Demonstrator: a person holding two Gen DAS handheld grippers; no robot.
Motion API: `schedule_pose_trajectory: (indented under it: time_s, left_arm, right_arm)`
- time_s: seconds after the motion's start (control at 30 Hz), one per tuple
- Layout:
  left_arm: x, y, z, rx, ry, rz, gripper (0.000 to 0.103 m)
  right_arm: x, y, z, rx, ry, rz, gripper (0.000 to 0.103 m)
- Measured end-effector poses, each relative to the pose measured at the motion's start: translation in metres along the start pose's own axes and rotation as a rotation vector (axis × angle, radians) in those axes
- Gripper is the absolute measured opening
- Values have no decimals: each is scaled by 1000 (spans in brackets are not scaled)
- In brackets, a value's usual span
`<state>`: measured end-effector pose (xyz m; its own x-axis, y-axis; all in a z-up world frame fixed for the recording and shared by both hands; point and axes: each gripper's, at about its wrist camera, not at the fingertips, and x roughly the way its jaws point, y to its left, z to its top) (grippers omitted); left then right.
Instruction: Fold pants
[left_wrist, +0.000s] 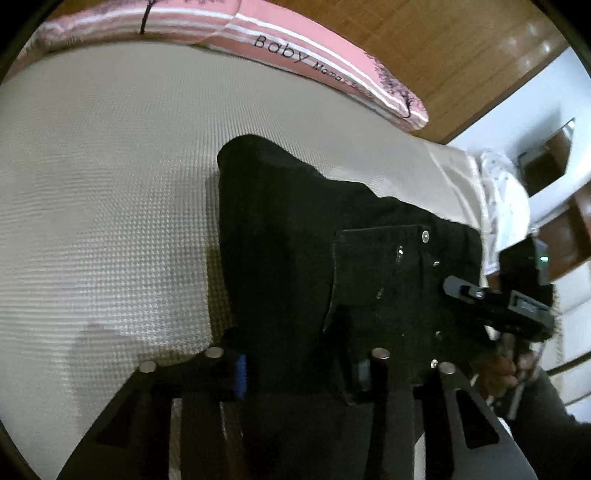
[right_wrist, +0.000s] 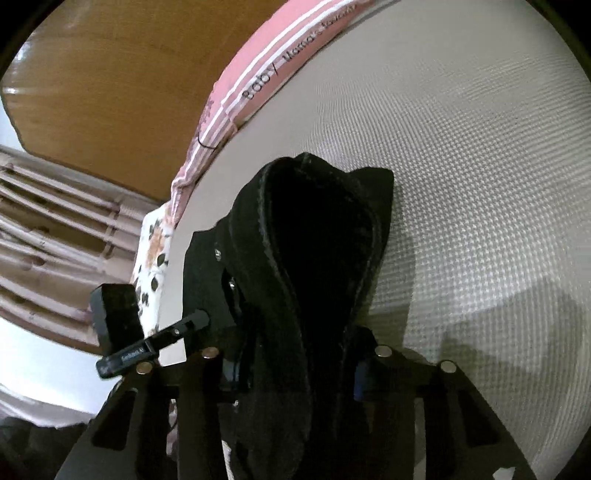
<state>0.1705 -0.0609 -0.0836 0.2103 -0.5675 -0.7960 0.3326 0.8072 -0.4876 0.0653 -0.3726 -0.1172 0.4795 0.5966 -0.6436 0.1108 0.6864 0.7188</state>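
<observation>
Nearest the left wrist camera, the left gripper (left_wrist: 301, 365) is closed on dark cloth of the black pants (left_wrist: 295, 229), a fold filling the gap between its fingers. Nearest the right wrist camera, the right gripper (right_wrist: 295, 373) likewise clamps a bunched ridge of the pants (right_wrist: 317, 236), which rises from its jaws (seams visible along the ridge). The pants lie on the white waffle-textured bedcover (left_wrist: 103, 192), studded pocket side facing the left camera. Beyond the pants, a pink striped pillow (left_wrist: 295, 51) lies against a wooden headboard (left_wrist: 461, 55). Beside the pants, a floral cloth (right_wrist: 155, 254) borders the bedcover (right_wrist: 480, 184).
</observation>
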Motion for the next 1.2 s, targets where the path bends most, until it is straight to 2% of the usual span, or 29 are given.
schedule_pose_trajectory:
  time_s: [0.1, 0.27, 0.53, 0.73, 0.9, 1.1, 1.2]
  left_arm:
    - [-8, -8, 0, 13, -18, 47, 31]
    - [-24, -7, 6, 2, -45, 50, 25]
    - [-56, 35, 23, -10, -101, 136, 24]
    - [-66, 73, 52, -12, -156, 207, 24]
    - [-69, 99, 92, -4, -182, 244, 24]
    - [-64, 122, 126, -5, -201, 255, 25]
    - [-49, 138, 135, -15, -180, 258, 25]
  right_arm:
    - [-4, 15, -1, 21, -28, -24, 33]
    - [-7, 39, 3, 43, -41, -45, 29]
    - [41, 85, 25, 8, 8, 2, 28]
    - [93, 115, 60, -6, 29, 43, 28]
    - [127, 138, 97, -21, 29, 43, 28]
    - [149, 153, 130, -48, 15, 20, 28]
    - [162, 154, 141, -62, 10, -9, 28]
